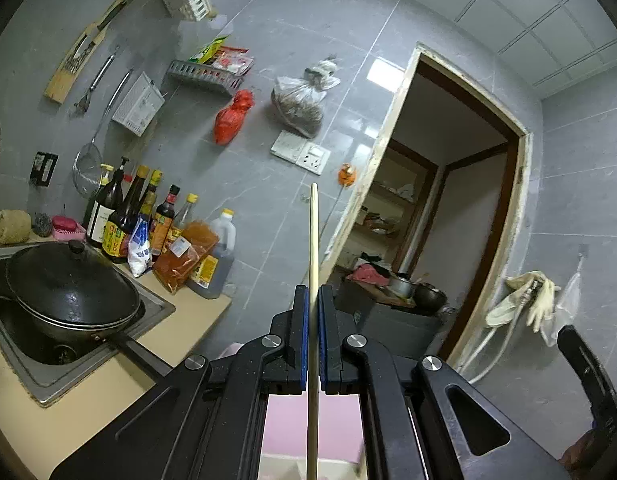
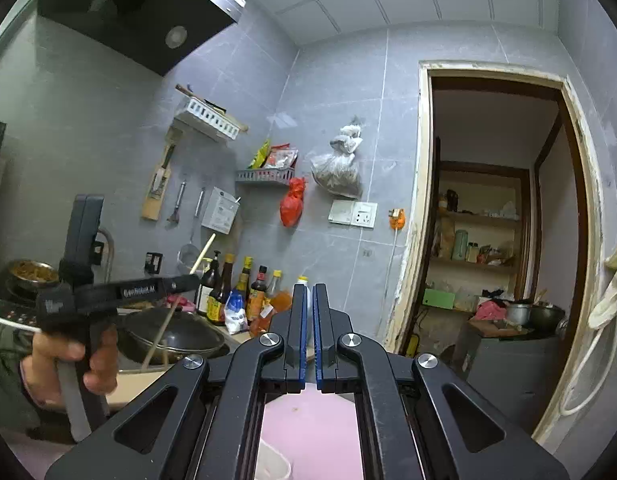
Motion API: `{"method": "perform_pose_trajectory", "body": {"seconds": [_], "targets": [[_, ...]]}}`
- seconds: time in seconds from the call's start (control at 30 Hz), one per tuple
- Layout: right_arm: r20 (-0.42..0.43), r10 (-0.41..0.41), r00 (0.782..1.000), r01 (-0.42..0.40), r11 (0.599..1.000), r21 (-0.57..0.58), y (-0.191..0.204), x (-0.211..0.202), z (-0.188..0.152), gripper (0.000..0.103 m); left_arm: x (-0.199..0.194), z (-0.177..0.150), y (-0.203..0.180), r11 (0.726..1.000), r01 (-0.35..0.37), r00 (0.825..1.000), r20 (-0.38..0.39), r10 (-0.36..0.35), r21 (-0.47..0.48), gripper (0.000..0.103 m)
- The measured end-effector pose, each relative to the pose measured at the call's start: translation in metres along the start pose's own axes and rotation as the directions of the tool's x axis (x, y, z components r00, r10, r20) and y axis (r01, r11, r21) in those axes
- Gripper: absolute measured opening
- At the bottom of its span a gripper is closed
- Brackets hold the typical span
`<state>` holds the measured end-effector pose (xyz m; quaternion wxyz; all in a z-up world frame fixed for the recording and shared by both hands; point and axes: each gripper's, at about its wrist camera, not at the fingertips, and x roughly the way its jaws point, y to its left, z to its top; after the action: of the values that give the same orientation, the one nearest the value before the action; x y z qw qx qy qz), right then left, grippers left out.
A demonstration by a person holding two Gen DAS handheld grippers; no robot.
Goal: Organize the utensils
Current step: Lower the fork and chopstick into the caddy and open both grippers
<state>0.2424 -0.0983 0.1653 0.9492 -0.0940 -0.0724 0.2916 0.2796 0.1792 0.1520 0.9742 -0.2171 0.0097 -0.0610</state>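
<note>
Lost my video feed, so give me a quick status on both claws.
Left claw shut on chopstick, held up in the air. Right claw shut, nothing in it. Covered wok sits in the sink, lower left.

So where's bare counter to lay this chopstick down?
The left claw grips the chopstick. Bare beige counter lies between the sink rim and the counter's end, in front of the oil jug. Crowded: the bottles along the wall, and the wok filling the sink.
</note>
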Motion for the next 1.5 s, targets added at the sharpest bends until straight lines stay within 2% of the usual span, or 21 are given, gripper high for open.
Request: {"method": "perform_pose_trajectory", "body": {"seconds": [0.17, 0.27, 0.47, 0.5, 0.57, 0.7, 0.77, 0.83, 0.97, 1.1, 1.2, 1.33, 1.4, 1.5], "targets": [[-0.049, 0.018, 0.999, -0.015, 0.998, 0.062, -0.009, 0.019, -0.023, 0.001, 0.018, -0.019, 0.014, 1.000, -0.009, 0.999, -0.043, 0.009, -0.012, 0.002], [-0.088, 0.023, 0.996, -0.014, 0.995, 0.102, -0.019, 0.020, -0.036, 0.002, 0.022, -0.030, 0.012, 1.000, -0.010, 0.998, -0.057, 0.011, 0.014, 0.002], [-0.205, 0.027, 0.978, 0.019, 0.976, 0.218, -0.049, 0.020, -0.066, 0.008, 0.019, -0.049, 0.005, 0.998, -0.026, 0.999, -0.035, 0.028, 0.054, 0.002], [-0.231, 0.025, 0.973, 0.030, 0.972, 0.234, -0.054, 0.020, -0.070, 0.009, 0.018, -0.051, 0.004, 0.998, -0.028, 0.999, -0.034, 0.030, 0.064, 0.002], [-0.285, 0.034, 0.958, 0.049, 0.959, 0.279, -0.067, 0.019, -0.080, 0.021, 0.016, -0.058, 0.001, 0.996, -0.029, 0.999, -0.034, 0.032, 0.087, 0.002], [-0.384, 0.048, 0.922, 0.090, 0.939, 0.332, -0.088, 0.013, -0.101, 0.024, 0.011, -0.069, -0.002, 0.991, -0.019, 0.998, -0.056, 0.027, 0.131, 0.003], [-0.426, 0.044, 0.904, 0.116, 0.932, 0.343, -0.097, 0.009, -0.111, 0.034, 0.008, -0.071, 0.000, 0.993, -0.017, 0.997, -0.066, 0.025, 0.120, 0.005], [-0.465, 0.055, 0.883, 0.138, 0.919, 0.369, -0.108, 0.006, -0.123, 0.043, 0.005, -0.071, -0.001, 0.992, -0.014, 0.997, -0.072, 0.024, 0.128, 0.011], [-0.526, 0.083, 0.846, 0.177, 0.887, 0.426, -0.123, 0.007, -0.142, 0.043, 0.004, -0.073, 0.001, 0.993, -0.018, 0.996, -0.086, 0.028, 0.118, 0.014], [-0.543, 0.103, 0.833, 0.201, 0.860, 0.470, -0.131, 0.004, -0.154, 0.044, 0.003, -0.075, 0.004, 0.992, -0.021, 0.995, -0.097, 0.033, 0.121, 0.014], [-0.553, 0.100, 0.827, 0.204, 0.864, 0.461, -0.130, 0.002, -0.156, 0.044, 0.002, -0.075, 0.004, 0.992, -0.022, 0.994, -0.104, 0.035, 0.126, 0.015], [-0.562, 0.094, 0.822, 0.201, 0.875, 0.440, -0.128, 0.003, -0.157, 0.056, -0.002, -0.075, 0.003, 0.991, -0.022, 0.992, -0.120, 0.038, 0.130, 0.027], [-0.572, 0.098, 0.814, 0.203, 0.875, 0.439, -0.129, 0.006, -0.160, 0.059, -0.005, -0.075, 0.002, 0.990, -0.027, 0.992, -0.121, 0.043, 0.136, 0.028], [-0.616, 0.128, 0.777, 0.205, 0.874, 0.440, -0.131, 0.021, -0.169, 0.061, -0.005, -0.075, -0.001, 0.988, -0.037, 0.990, -0.127, 0.057, 0.152, 0.030]]}}
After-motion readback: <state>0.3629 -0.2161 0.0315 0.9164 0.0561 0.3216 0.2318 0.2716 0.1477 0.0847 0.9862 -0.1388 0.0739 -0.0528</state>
